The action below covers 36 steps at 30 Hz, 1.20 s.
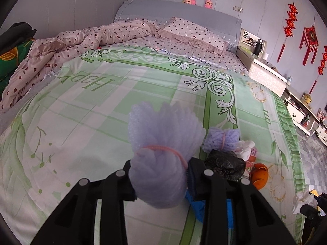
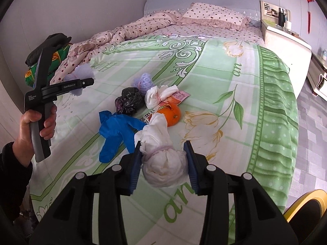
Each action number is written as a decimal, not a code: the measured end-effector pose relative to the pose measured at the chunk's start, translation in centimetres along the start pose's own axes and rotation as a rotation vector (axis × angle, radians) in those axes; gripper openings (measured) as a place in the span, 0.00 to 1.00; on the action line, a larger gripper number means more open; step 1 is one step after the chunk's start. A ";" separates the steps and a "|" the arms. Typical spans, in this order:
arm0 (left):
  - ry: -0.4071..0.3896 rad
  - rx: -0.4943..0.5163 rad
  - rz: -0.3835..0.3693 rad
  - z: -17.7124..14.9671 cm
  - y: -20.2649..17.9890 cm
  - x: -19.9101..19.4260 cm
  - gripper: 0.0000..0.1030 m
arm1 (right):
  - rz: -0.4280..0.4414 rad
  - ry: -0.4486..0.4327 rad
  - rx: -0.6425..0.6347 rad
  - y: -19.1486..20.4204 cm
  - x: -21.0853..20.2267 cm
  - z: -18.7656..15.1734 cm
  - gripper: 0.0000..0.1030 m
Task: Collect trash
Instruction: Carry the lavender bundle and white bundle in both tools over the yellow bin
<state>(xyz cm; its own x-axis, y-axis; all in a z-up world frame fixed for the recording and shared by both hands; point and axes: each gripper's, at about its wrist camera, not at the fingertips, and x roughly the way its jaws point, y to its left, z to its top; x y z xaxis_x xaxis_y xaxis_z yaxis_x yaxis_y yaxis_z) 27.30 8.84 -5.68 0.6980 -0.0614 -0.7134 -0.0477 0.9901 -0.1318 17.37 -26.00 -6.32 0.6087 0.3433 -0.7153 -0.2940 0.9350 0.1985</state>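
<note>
My left gripper [image 1: 159, 173] is shut on a pale purple foam bundle [image 1: 161, 143] tied with a pink band, held above the green bedspread [image 1: 92, 112]; it also shows in the right wrist view [image 2: 81, 73]. My right gripper [image 2: 163, 163] is shut on a white tissue bundle [image 2: 161, 155] above the bed. On the bedspread lie a blue glove [image 2: 116, 130], a black plastic bag [image 2: 128, 101], a small purple foam bundle [image 2: 142, 82], another white bundle [image 2: 159, 96], an orange peel [image 2: 171, 112] and a printed wrapper [image 2: 180, 97].
A rumpled spotted duvet [image 1: 61, 47] and pillow [image 1: 194, 34] lie at the head of the bed. A white bedside cabinet [image 2: 286, 38] and low drawers [image 1: 302, 110] stand on the right. A yellow rim [image 2: 306, 206] shows at bottom right.
</note>
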 end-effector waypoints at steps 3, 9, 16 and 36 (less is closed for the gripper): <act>-0.007 0.009 -0.008 -0.4 -0.8 -1.3 0.31 | -0.009 -0.022 0.014 -0.3 -1.7 -0.3 0.37; -0.014 0.026 -0.049 -1.4 -3.0 -3.5 0.31 | -0.024 -0.063 0.040 -1.2 -5.1 -0.9 0.37; -0.025 0.077 -0.096 -2.4 -6.7 -6.0 0.32 | -0.042 -0.115 0.072 -2.5 -9.1 -1.6 0.37; -0.031 0.203 -0.299 -5.5 -19.7 -11.8 0.32 | -0.142 -0.244 0.185 -8.2 -19.6 -4.9 0.38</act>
<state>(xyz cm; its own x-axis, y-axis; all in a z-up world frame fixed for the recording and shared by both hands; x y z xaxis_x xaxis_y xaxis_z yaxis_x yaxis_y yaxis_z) 16.13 -10.59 1.55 0.6809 -0.3514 -0.6426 0.3026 0.9340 -0.1902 4.25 -40.83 2.85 0.7989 0.1988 -0.5677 -0.0685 0.9677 0.2425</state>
